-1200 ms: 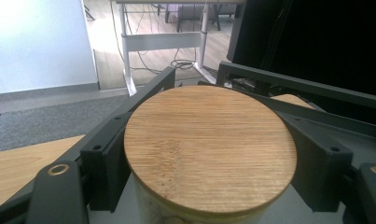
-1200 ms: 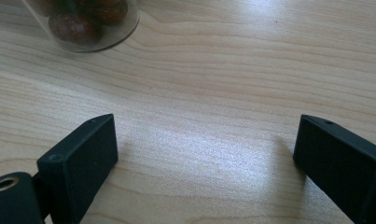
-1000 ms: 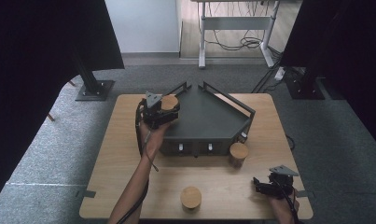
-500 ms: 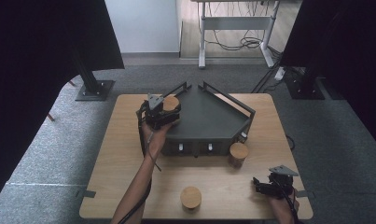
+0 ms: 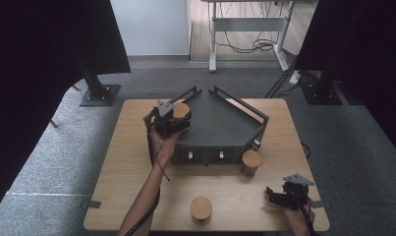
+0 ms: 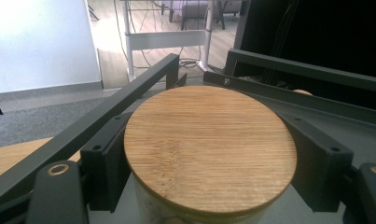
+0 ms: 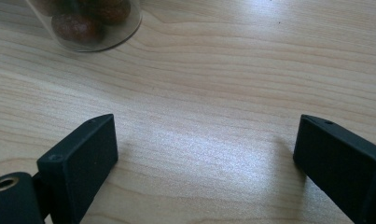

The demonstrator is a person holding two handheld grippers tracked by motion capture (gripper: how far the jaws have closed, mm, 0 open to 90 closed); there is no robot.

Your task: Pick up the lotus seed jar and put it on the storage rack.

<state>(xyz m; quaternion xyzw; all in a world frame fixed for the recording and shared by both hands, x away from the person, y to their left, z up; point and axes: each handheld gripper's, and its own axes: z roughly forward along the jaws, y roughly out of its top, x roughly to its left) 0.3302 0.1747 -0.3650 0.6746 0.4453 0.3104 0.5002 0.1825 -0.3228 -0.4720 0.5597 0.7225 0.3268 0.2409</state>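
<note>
A glass jar with a round wooden lid (image 5: 182, 109) (image 6: 209, 140) stands at the left corner of the dark railed tray (image 5: 220, 125). My left gripper (image 5: 176, 118) (image 6: 212, 158) is shut on it, one black pad against each side just under the lid. My right gripper (image 5: 271, 193) (image 7: 209, 140) lies low over the front right of the wooden table (image 5: 136, 162). It points left, with its jaws open over bare wood. The base of a glass jar with brown round pieces (image 7: 83, 21) shows beyond its left jaw.
A second wooden-lidded jar (image 5: 250, 161) stands on the table against the tray's front right. A third (image 5: 201, 207) stands near the front edge, in the middle. The tray's raised rails (image 6: 125, 98) run close beside the held jar. Grey carpet surrounds the table.
</note>
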